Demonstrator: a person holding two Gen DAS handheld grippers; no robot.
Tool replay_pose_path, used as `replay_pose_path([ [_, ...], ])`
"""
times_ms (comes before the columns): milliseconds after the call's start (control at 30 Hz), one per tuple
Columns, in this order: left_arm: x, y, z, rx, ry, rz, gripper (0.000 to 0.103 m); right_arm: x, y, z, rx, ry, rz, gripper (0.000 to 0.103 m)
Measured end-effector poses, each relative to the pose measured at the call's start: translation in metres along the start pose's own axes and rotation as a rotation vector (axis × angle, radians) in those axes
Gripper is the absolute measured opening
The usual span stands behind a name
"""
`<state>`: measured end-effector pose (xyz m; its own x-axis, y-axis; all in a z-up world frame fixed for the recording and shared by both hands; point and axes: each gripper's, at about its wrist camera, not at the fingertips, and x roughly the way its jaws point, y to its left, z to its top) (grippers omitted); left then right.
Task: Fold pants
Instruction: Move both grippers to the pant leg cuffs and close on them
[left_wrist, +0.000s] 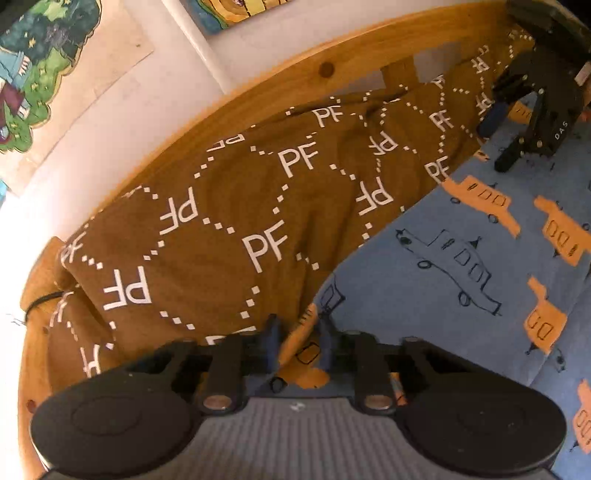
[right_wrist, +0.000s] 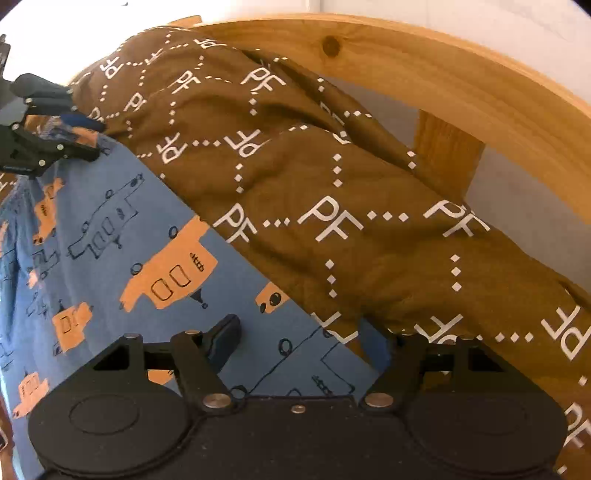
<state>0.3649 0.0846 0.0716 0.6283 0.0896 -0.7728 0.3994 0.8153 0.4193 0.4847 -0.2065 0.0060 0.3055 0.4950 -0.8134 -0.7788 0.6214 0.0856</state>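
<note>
Across lower right of both frames: blue car-print pants (left_wrist: 461, 258) spread on bed, beside brown PF blanket (left_wrist: 229, 206) and wooden frame (left_wrist: 258, 92). Left tool (left_wrist: 297, 345) clamped on pants edge, bottom centre. Right tool (right_wrist: 299, 339) spread wide, nothing between fingers.

Warm, bright daylight; white wall (left_wrist: 122, 122) blown out at left edge. Strong fisheye bending of the wooden rail (right_wrist: 424, 62). Mild blur throughout, soft shadows.
</note>
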Motion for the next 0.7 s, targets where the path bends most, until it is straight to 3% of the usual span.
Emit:
replay_pose_path([
  [33, -0.001, -0.001, 0.001, -0.004, 0.006, 0.004, 0.01, -0.001, 0.001, -0.001, 0.0, -0.006, -0.004, 0.037],
  [100, -0.005, -0.003, 0.001, -0.005, 0.009, 0.007, 0.001, -0.004, 0.007, -0.004, -0.013, -0.002, -0.015, 0.016],
  [233, -0.009, -0.01, -0.002, 0.002, -0.012, 0.047, 0.0, -0.007, 0.024, -0.012, -0.079, -0.001, -0.046, 0.003],
  [400, -0.026, -0.008, 0.003, -0.03, -0.095, 0.104, 0.0, -0.03, 0.038, -0.012, -0.108, -0.099, -0.17, 0.0],
  [567, -0.035, 0.006, 0.024, -0.093, -0.183, 0.22, 0.001, -0.056, 0.046, 0.013, -0.149, -0.246, -0.369, 0.0],
  [667, -0.022, 0.013, 0.035, -0.154, -0.148, 0.255, 0.001, -0.058, 0.04, 0.034, -0.162, -0.307, -0.484, 0.0],
  [700, -0.016, 0.013, 0.037, -0.154, -0.125, 0.258, 0.001, -0.053, 0.034, 0.041, -0.14, -0.303, -0.483, 0.0],
])
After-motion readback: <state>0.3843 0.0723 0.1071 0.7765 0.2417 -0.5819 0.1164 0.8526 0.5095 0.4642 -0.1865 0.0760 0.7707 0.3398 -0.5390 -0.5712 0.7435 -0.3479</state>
